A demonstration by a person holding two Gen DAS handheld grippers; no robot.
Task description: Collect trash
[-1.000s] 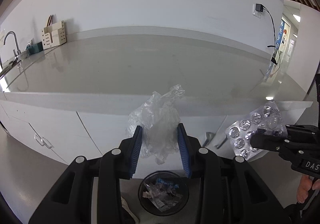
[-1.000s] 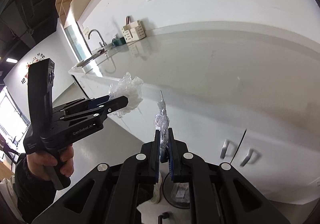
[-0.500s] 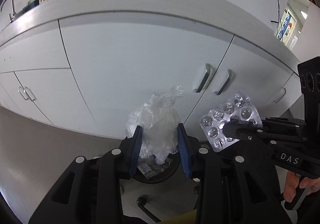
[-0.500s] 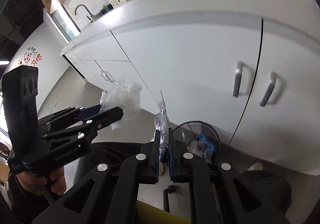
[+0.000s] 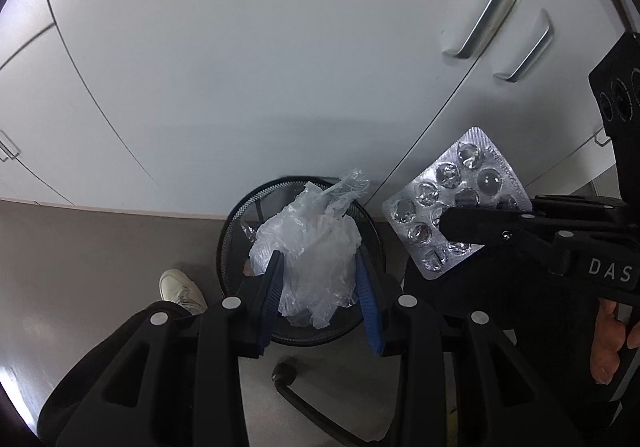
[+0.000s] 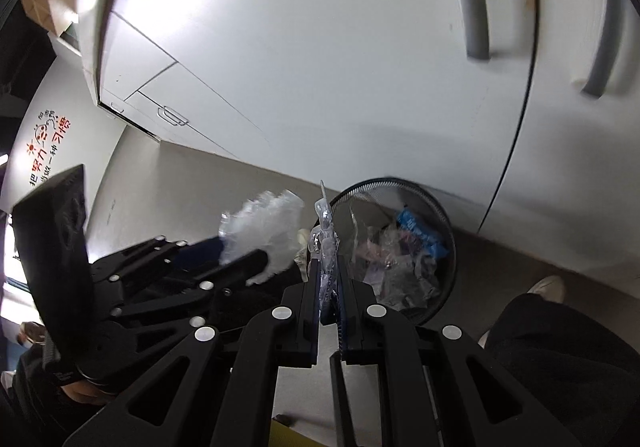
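Landmark: black mesh waste bin (image 5: 236, 223), on the floor against white cabinet doors (image 5: 240, 47).
Left gripper (image 5: 320, 279): part-closed, pads clamped on crumpled clear plastic wrap (image 5: 316, 247), directly above the bin.
Right gripper (image 6: 329, 275): nearly closed, pinching an empty blister pack (image 5: 448, 203) edge-on, just beside the bin's rim.
Bin contents: plastic scraps, blue wrapper (image 6: 416, 227).

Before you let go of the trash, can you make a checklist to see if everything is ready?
1. Left gripper holds the crumpled plastic bag: ok.
2. Bag is over the mesh bin: ok.
3. Right gripper pinches the blister pack: ok.
4. Pack is over the bin: not ok, it looks beside the rim.
5. Bin has room left: ok.
6. Shoe is clear of the bin: ok.
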